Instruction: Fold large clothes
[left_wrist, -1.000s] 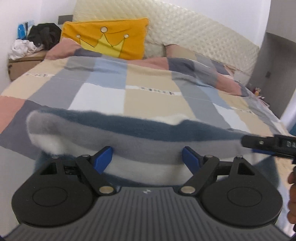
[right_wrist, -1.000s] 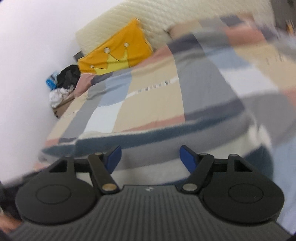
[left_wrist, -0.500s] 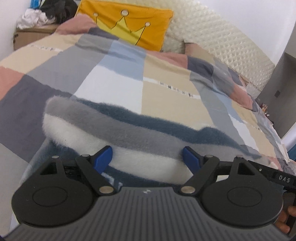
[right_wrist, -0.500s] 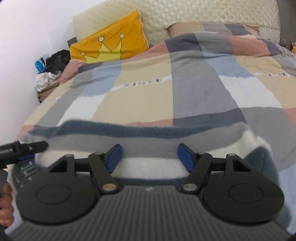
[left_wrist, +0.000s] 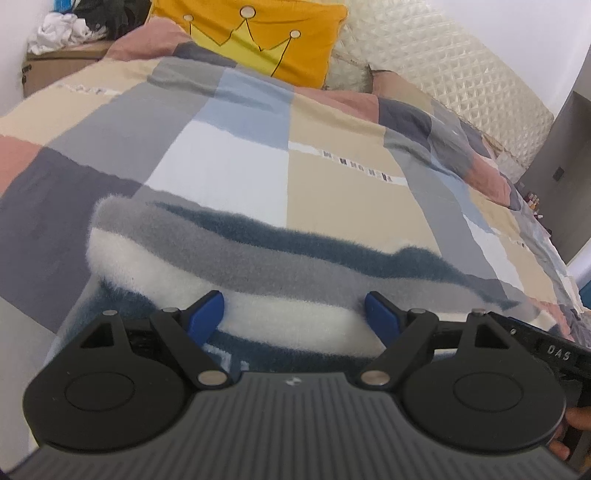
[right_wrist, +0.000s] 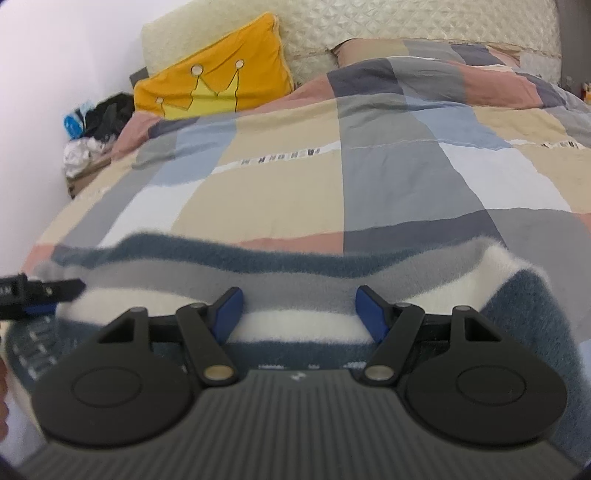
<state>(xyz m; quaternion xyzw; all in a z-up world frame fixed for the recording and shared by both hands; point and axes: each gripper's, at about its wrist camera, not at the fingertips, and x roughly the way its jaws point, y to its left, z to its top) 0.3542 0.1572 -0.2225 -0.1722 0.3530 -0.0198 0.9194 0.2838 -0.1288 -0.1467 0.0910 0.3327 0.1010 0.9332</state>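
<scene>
Both claws stand spread, pinching nothing: the left gripper (left_wrist: 294, 314) and right gripper (right_wrist: 297, 310) each hover with blue pads wide over the white band of the sweater (left_wrist: 280, 266). The striped fleece sweater lies in a folded, layered bundle at the near edge of the bed (left_wrist: 332, 177). One fold looks done; further folds and smoothing probably remain.
</scene>
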